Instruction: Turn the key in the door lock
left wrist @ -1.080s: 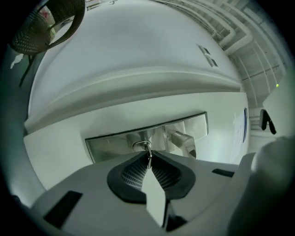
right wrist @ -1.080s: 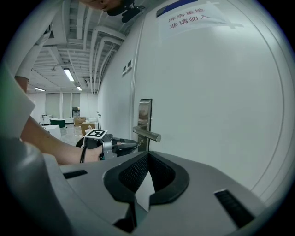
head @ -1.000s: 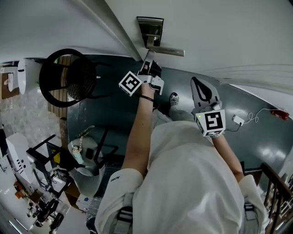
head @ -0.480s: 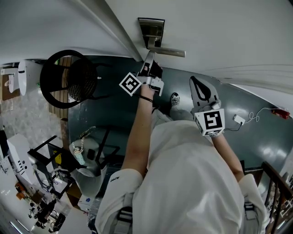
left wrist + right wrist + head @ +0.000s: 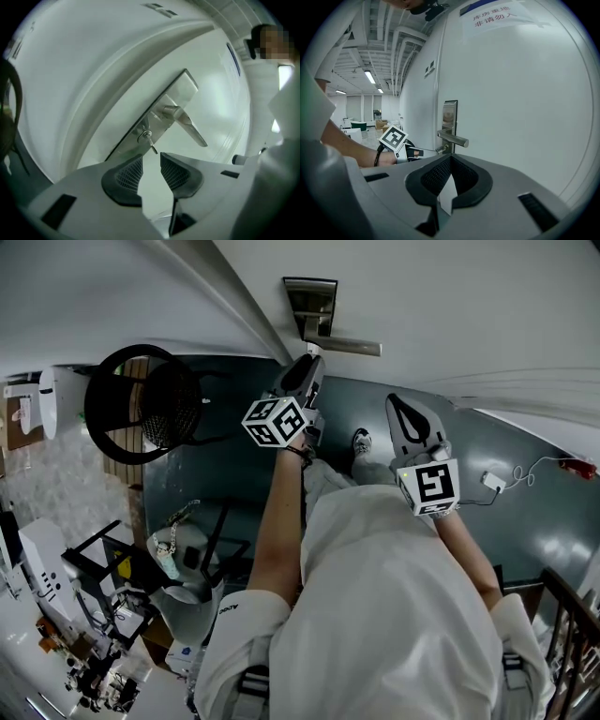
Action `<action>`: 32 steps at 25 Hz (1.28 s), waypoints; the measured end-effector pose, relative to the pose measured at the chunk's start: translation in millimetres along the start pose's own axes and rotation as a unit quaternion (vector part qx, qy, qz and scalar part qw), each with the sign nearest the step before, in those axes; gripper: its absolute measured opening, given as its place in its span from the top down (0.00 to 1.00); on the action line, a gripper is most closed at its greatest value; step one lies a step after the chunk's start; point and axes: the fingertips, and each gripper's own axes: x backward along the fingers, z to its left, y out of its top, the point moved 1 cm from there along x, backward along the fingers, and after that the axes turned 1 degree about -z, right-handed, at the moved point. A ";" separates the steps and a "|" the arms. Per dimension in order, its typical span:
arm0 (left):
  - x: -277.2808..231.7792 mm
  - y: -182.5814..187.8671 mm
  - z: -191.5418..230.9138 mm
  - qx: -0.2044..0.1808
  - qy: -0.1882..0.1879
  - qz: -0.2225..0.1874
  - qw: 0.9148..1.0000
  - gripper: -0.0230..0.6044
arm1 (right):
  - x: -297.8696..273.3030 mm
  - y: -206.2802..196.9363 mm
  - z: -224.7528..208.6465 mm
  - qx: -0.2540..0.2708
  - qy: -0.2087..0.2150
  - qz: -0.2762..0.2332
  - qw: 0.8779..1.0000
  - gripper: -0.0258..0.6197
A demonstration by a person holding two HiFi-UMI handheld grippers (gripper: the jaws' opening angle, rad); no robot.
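Note:
The steel lock plate (image 5: 309, 298) with its lever handle (image 5: 345, 346) is on the white door (image 5: 450, 306). A small key (image 5: 149, 139) sticks out of the cylinder below the handle (image 5: 185, 123). My left gripper (image 5: 151, 160) points at the plate; its jaws have just been opening and now stand apart. The key lies just beyond the fingertips, with nothing between the pads. In the head view the left gripper (image 5: 305, 379) hangs just under the handle. My right gripper (image 5: 411, 427) is held off to the right, shut and empty. It (image 5: 450, 157) faces the key (image 5: 440, 149).
A black round-backed chair (image 5: 141, 399) stands left of the door. Desks with clutter (image 5: 84, 643) fill the lower left. A white plug with cable (image 5: 492, 482) lies on the dark floor at the right. A paper notice (image 5: 497, 16) hangs high on the door.
The left gripper has rolled, so its marker cube shows other faces. It has drawn back a little from the lock and its jaws have opened. The right gripper has not moved.

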 end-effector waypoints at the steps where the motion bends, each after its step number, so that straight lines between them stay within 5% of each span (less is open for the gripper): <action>1: 2.3 1.2 -3.0 -0.034 0.009 0.008 0.999 0.78 | 0.8 0.5 0.6 -0.001 -0.001 -0.001 1.000 0.97; 4: 2.4 5.4 -4.9 -0.143 0.044 0.025 0.988 0.80 | -1.2 -0.6 -0.2 -0.004 -0.003 -0.003 1.000 0.97; 6: 4.4 8.8 -3.6 -0.228 0.085 0.035 0.969 0.80 | 0.8 0.3 2.3 -0.005 -0.005 -0.004 1.000 0.97; 11: 4.1 13.0 -4.8 -0.411 0.151 0.047 0.898 0.80 | 5.8 0.6 6.4 -0.009 -0.009 -0.011 1.000 0.97; 17: -2.9 2.5 -10.0 -0.585 0.173 0.090 0.787 0.76 | 16.8 -1.6 6.4 -0.011 -0.027 -0.010 1.000 0.97; 22: -15.4 -8.7 -9.8 -0.646 0.169 0.127 0.734 0.74 | 23.4 -2.9 11.2 -0.015 -0.040 -0.012 0.999 0.97; 24: -21.1 -9.2 -8.8 -0.662 0.174 0.131 0.717 0.74 | 24.3 -3.3 11.1 -0.017 -0.046 -0.013 0.999 0.97; 28: -28.3 -8.0 -5.3 -0.672 0.184 0.127 0.706 0.74 | 28.3 -6.2 8.3 -0.022 -0.062 -0.012 0.998 0.97; 32: -32.2 -7.3 0.1 -0.692 0.193 0.125 0.684 0.75 | 32.1 -9.0 7.2 -0.027 -0.077 -0.010 0.997 0.97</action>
